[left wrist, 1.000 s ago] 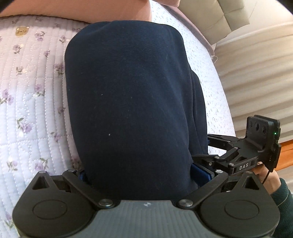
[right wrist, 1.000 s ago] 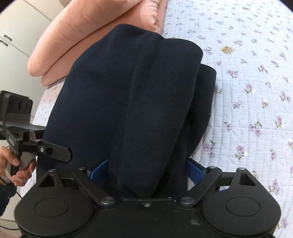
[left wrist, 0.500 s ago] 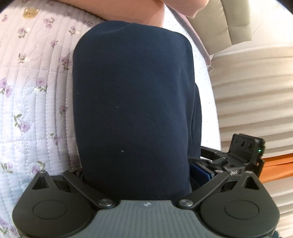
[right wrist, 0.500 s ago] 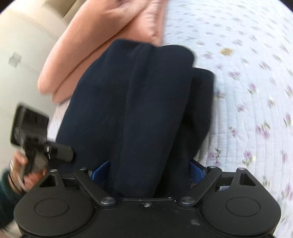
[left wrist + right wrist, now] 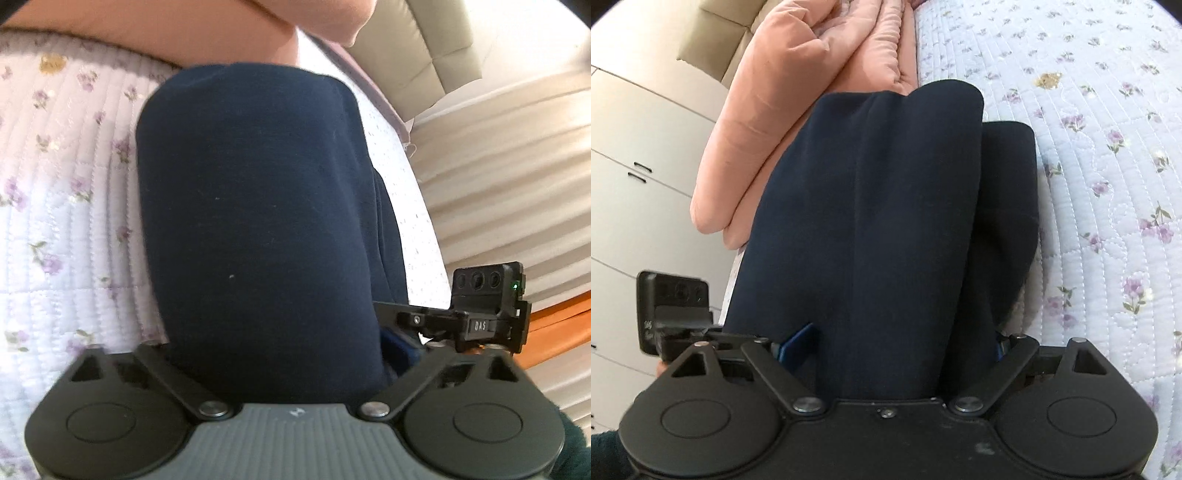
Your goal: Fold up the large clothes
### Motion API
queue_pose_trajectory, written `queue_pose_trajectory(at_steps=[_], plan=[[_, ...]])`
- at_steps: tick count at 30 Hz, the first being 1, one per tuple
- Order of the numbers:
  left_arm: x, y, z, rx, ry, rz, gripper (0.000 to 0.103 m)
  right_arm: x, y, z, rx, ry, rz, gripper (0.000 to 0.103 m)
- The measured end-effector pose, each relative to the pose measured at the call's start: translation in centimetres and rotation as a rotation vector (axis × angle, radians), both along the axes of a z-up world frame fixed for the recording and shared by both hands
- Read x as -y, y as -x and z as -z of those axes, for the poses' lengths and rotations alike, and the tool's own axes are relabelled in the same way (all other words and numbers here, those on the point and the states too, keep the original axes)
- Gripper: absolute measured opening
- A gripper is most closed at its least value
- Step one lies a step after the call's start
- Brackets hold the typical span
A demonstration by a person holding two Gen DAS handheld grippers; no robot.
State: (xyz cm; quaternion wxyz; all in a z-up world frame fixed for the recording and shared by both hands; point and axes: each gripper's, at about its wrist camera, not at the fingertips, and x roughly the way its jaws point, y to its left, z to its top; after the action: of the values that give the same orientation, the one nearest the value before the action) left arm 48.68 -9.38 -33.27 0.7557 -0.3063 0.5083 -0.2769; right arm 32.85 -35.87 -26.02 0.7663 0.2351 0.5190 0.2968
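A folded navy blue garment (image 5: 255, 206) hangs over the floral quilted bed (image 5: 62, 206). My left gripper (image 5: 273, 354) is shut on its near edge; the cloth covers its fingers. In the right wrist view the same garment (image 5: 886, 221) fills the middle, with lengthwise folds. My right gripper (image 5: 897, 350) is shut on its near edge, and a blue pad (image 5: 798, 343) shows at the left of the cloth. Each gripper shows in the other's view, the right one (image 5: 476, 317) at the right and the left one (image 5: 676, 317) at the left.
A peach duvet (image 5: 798, 96) lies bunched at the garment's far end. White wardrobe doors (image 5: 631, 177) stand to the left. A beige headboard (image 5: 424, 48) and a pale ribbed surface (image 5: 509, 177) lie beyond the bed edge. The quilt (image 5: 1108, 147) stretches to the right.
Both grippers have shifted with the garment still held. The peach duvet takes up more of both views, and the right gripper sits lower and nearer in the left wrist view.
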Motion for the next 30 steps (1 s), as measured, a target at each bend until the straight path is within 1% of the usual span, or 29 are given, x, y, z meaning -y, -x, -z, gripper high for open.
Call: queue_pose_trajectory(at_steps=[1,2,3,5,7,8,10,15,18,20,21,27,30], plan=[[-0.4,0.2,-0.1,0.01,0.007,0.0,0.078,0.2,-0.1,-0.4,0.008,0.008,0.018,0.09],[-0.7,0.3,0.0,0.008,0.024,-0.011,0.074,0.0,0.4,-0.4,0.009,0.002,0.037,0.074],[-0.9,0.4,0.1,0.002,0.04,-0.022,0.073,0.1,0.9,-0.4,-0.006,-0.027,0.075,0.065],[-0.9,0.6,-0.2,0.012,0.043,-0.03,0.07,0.5,1.6,-1.0,-0.018,-0.049,0.133,0.061],[-0.9,0.9,-1.0,0.031,0.047,-0.032,0.067,0.3,2.0,-1.7,-0.008,-0.037,0.144,0.06],[-1.0,1.0,-1.4,0.031,0.065,-0.038,0.066,0.1,2.1,-2.1,-0.007,-0.043,0.148,0.059],[-1.6,1.3,-2.0,0.025,0.1,-0.052,0.066,0.1,2.3,-2.7,-0.007,-0.074,0.152,0.058],[-3.3,2.5,-4.9,0.033,0.122,-0.068,0.066,-0.9,3.9,-5.4,0.01,-0.118,0.12,0.057],[-3.9,3.8,-7.4,0.067,0.109,-0.051,0.066,-1.2,5.2,-7.3,0.033,-0.126,0.099,0.057],[-4.2,5.0,-9.6,0.094,0.099,-0.039,0.066,-1.5,6.2,-9.0,0.056,-0.129,0.08,0.057],[-4.3,5.6,-10.7,0.106,0.094,-0.036,0.066,-2.3,6.9,-9.9,0.074,-0.129,0.07,0.057],[-4.6,11.5,-17.7,0.189,0.044,-0.002,0.067,-3.5,12.5,-15.3,0.156,-0.141,0.027,0.057],[-4.8,15.3,-20.1,0.218,0.016,0.014,0.068,-4.3,16.1,-17.3,0.19,-0.151,-0.006,0.057]])
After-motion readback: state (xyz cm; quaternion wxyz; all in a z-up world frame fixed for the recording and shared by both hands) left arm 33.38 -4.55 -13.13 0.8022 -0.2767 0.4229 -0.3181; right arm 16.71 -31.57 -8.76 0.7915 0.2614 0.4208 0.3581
